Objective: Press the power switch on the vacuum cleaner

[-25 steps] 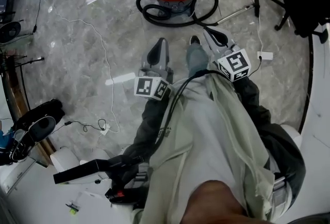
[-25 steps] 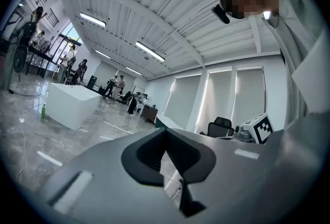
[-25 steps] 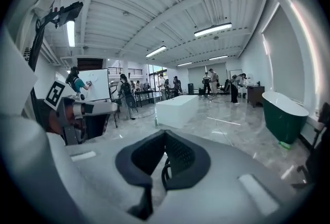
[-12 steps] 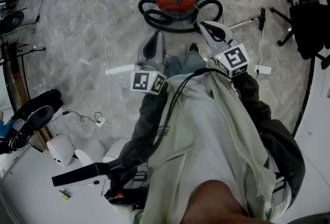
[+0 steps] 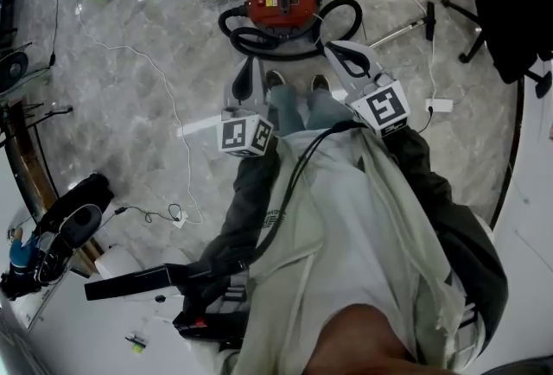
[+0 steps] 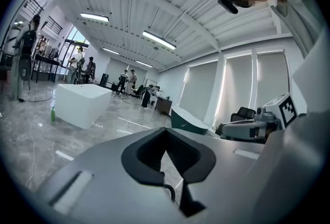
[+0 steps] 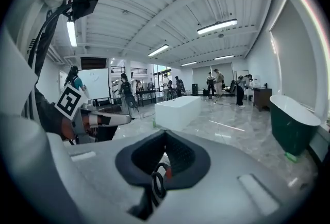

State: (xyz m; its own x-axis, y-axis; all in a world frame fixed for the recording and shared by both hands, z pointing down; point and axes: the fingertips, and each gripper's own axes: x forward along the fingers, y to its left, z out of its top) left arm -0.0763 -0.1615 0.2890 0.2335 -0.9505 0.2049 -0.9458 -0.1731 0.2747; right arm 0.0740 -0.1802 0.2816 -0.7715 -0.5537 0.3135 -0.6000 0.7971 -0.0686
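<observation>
The red vacuum cleaner (image 5: 282,0) stands on the marble floor, its black hose (image 5: 259,41) coiled round it. Both grippers are held in front of the person's body, short of the vacuum and touching nothing. My left gripper (image 5: 245,81) is shut and empty, its tip near the hose's front loop. My right gripper (image 5: 343,58) is also shut and empty, right of the hose. In the left gripper view the jaws (image 6: 166,131) meet at the tip. In the right gripper view the jaws (image 7: 165,132) are likewise shut, and a bit of the red vacuum (image 7: 165,171) shows through their opening.
The person's shoes (image 5: 275,79) stand just before the hose. The vacuum's metal wand (image 5: 399,28) lies to the right, near an office chair (image 5: 510,10) and a power strip (image 5: 439,105). A white cable (image 5: 173,97) runs across the floor at left. A white block (image 6: 82,104) stands behind.
The person has stepped toward the vacuum, so it and its hose now lie closer to the feet and grippers. Both grippers stay shut.
</observation>
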